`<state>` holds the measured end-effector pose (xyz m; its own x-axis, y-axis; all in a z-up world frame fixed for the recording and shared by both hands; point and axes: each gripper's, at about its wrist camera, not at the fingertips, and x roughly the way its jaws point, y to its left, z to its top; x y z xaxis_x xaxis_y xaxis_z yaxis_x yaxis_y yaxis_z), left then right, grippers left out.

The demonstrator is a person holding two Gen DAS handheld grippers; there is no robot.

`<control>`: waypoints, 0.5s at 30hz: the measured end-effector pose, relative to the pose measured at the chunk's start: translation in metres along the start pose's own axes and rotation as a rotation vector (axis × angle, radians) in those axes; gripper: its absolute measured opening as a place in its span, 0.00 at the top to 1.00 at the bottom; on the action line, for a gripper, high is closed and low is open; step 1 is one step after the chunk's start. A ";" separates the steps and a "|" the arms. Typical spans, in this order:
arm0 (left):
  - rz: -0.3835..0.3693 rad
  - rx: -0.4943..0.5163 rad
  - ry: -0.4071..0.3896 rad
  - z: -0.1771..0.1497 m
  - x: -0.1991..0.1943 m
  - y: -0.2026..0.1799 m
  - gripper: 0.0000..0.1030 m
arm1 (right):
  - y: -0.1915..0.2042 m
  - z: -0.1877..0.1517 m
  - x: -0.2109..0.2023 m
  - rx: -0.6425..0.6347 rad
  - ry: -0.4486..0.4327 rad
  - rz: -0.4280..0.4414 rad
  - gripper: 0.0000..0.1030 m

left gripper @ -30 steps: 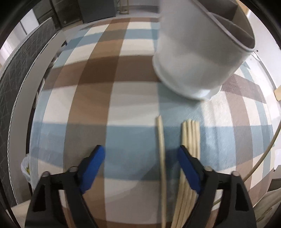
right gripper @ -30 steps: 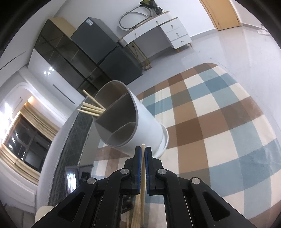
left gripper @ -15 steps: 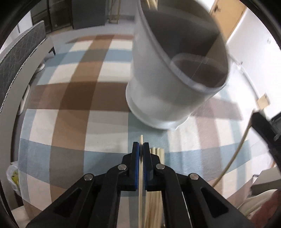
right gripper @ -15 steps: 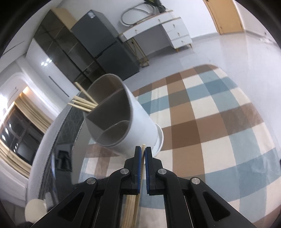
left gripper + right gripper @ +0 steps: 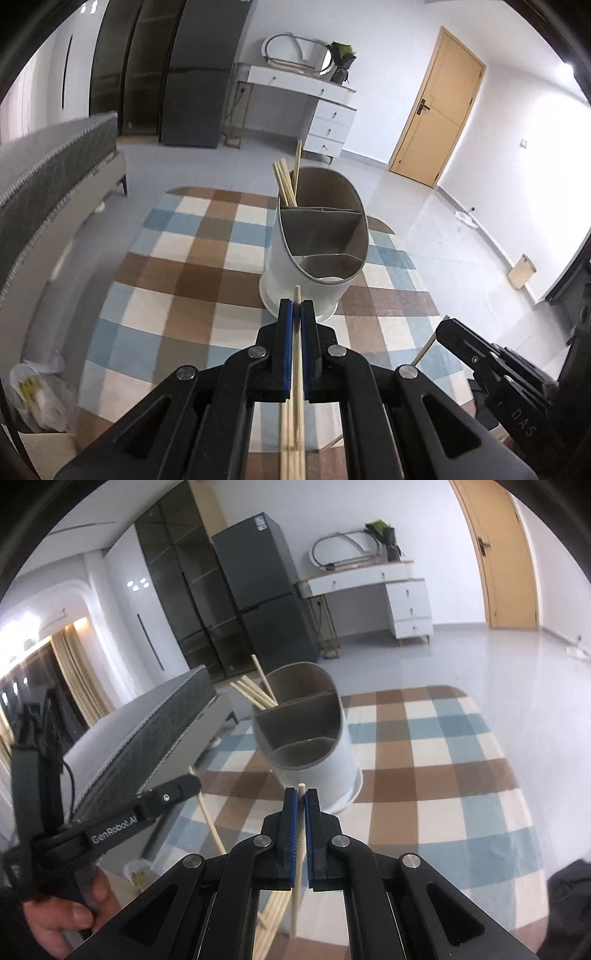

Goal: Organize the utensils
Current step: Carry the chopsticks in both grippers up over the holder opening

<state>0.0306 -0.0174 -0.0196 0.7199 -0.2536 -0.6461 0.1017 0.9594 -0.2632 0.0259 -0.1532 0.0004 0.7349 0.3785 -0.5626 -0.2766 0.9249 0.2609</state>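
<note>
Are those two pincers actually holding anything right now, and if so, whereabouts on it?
Yes. The left gripper is shut on a chopstick, close to its top end; the right gripper pinches another chopstick the same way.

Left tool (image 5: 296,308) and right tool (image 5: 301,797) both clamped, angled downward

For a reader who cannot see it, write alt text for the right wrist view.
The right gripper is shut on a wooden chopstick, pointing at a white divided utensil holder standing on a checked rug. Several chopsticks lean in its far compartment; the left gripper is at left.
</note>
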 end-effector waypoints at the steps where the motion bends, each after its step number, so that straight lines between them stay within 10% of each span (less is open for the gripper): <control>1: -0.002 0.004 0.002 0.003 0.003 0.002 1.00 | 0.002 -0.001 -0.004 -0.007 -0.009 -0.011 0.97; 15: 0.023 0.071 0.006 0.005 -0.019 -0.015 1.00 | 0.006 -0.003 -0.035 0.007 -0.076 -0.046 0.97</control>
<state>0.0187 -0.0264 0.0005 0.7187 -0.2321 -0.6555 0.1339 0.9712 -0.1971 -0.0035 -0.1608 0.0193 0.7917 0.3314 -0.5133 -0.2373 0.9409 0.2415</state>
